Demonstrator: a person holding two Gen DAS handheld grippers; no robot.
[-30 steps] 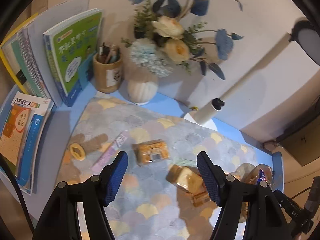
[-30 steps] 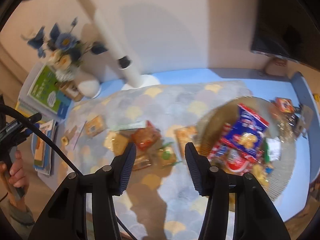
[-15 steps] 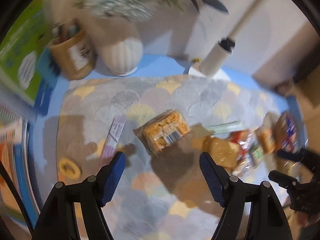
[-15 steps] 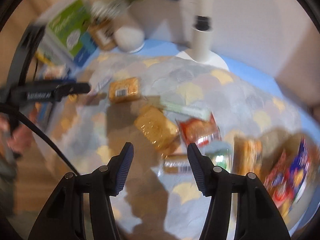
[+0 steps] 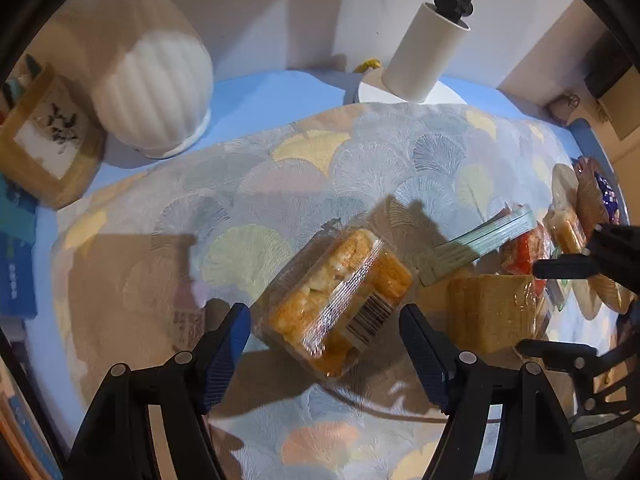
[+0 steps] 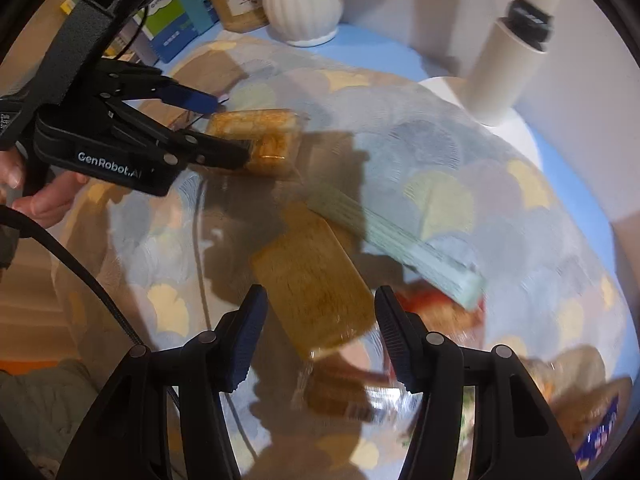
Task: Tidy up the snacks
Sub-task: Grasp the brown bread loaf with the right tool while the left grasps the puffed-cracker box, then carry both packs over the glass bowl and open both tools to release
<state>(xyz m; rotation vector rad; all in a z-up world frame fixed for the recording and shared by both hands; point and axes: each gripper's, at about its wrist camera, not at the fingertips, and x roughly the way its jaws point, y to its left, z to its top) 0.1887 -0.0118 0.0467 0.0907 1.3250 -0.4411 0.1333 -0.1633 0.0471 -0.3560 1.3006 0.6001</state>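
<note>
An orange cracker pack [image 5: 336, 300] in clear wrap with a barcode lies on the shell-patterned mat [image 5: 280, 184]. My left gripper [image 5: 324, 354] points down over it, open, a finger on each side and neither pad touching. The right wrist view shows the same left gripper [image 6: 230, 128] around that cracker pack [image 6: 272, 136]. A brown biscuit pack [image 6: 316, 284] lies between the fingers of my right gripper [image 6: 320, 336], which is open with gaps at both pads. In the left wrist view, the right gripper [image 5: 536, 308] hangs over the brown pack [image 5: 492, 312].
A pale green flat pack [image 6: 400, 244], a red pack [image 6: 432, 304] and a barcoded pack [image 6: 340, 396] lie beside the brown one. A woven basket [image 5: 592, 208] with snacks sits far right. White vase [image 5: 156, 92], lamp post [image 5: 424, 52] and wooden pen holder [image 5: 44, 144] line the back.
Both grippers have dropped toward the mat and rolled. The left now straddles the cracker pack, and the right has swung left from the basket side to over the brown pack.
</note>
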